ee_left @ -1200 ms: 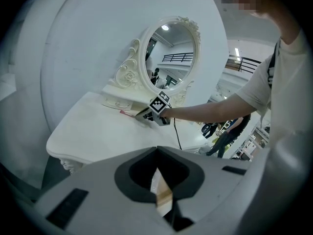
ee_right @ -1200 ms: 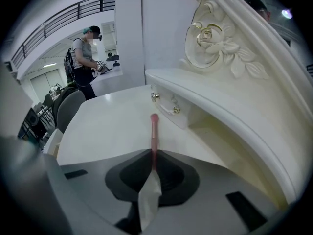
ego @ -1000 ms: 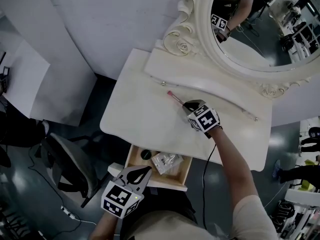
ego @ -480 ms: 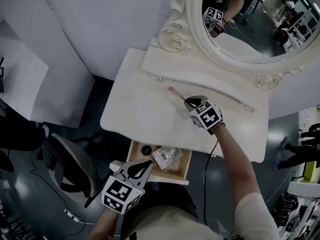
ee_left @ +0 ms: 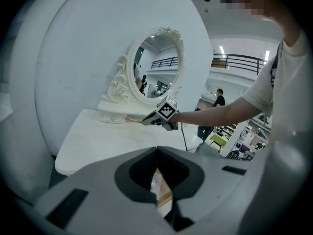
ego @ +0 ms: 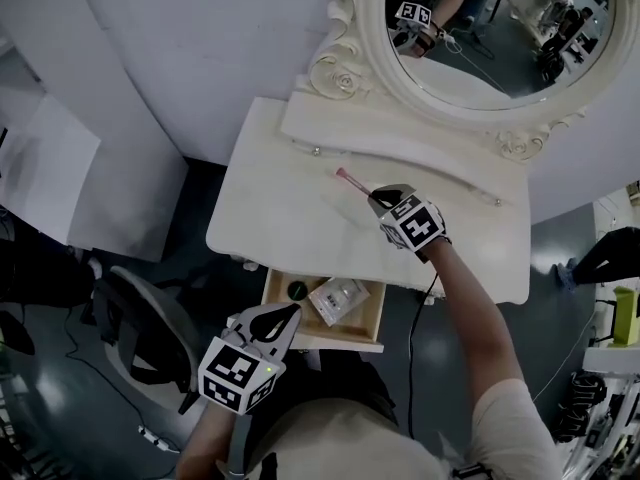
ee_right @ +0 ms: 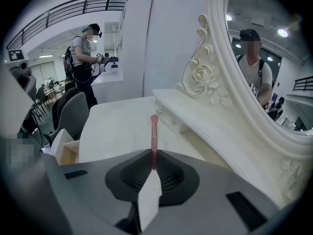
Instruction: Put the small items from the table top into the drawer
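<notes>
Mirror (ego: 480, 38) backs brush (ego: 350, 180) — chair (ego: 140, 333), perhaps, nearby.

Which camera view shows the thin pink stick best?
The right gripper view: the pink stick runs forward from the shut right tongs, large and sharp. The head view shows it small, poking out beyond the tongs; the left gripper view shows only a distant pink sliver.
</notes>
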`<state>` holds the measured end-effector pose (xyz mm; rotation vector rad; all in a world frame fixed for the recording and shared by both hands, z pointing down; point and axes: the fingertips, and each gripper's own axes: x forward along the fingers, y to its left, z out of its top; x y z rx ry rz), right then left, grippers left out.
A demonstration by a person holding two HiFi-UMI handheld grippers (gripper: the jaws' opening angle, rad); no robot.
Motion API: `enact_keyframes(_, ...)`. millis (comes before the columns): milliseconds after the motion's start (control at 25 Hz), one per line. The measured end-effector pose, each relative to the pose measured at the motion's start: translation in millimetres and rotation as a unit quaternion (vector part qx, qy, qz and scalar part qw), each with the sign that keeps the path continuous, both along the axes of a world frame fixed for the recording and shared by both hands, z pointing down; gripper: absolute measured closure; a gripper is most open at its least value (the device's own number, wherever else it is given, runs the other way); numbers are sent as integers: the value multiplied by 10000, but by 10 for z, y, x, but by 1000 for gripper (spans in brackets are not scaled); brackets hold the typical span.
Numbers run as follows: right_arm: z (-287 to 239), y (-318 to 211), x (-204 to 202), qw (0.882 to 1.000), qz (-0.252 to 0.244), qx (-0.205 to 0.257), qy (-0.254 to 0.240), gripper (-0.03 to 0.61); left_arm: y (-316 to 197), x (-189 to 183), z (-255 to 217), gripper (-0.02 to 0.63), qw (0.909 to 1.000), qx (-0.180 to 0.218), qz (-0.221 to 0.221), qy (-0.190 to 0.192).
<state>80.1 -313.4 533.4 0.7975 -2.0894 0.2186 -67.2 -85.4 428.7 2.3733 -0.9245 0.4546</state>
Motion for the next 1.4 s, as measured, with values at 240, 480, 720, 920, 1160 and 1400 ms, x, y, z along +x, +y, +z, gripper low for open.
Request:
enact_keyframes(240, -207, 143, 9, 9999, 63, 98, 29, 529, 89, -63, -109, 557, 9998, 172, 10, 37)
enact_keyframes(480, -436, 280, -25, 9997, 91, 235, 27, 529, 173, -150, -215, 557, 9994, 352, -6, 43)
enact_keyframes(720, -638, 472, -75, 9995, 99, 311, -15, 529, 244, -207, -335, 557, 9986, 518, 72, 64)
enact_keyframes(920, -802, 591, -92, 9992, 35, 408, 23, 529, 259, -256, -429, 557, 9977, 651, 141, 103)
enact_keyframes(1160, -923, 695, -101, 9988, 49, 478, 40, 529, 271, -297, -488, 557, 9967, 766, 222, 124)
enact_keyframes(1400, -962, 783, -178, 9987, 10, 506, 64, 529, 288, -394, -524, 557, 9962, 839, 178, 128)
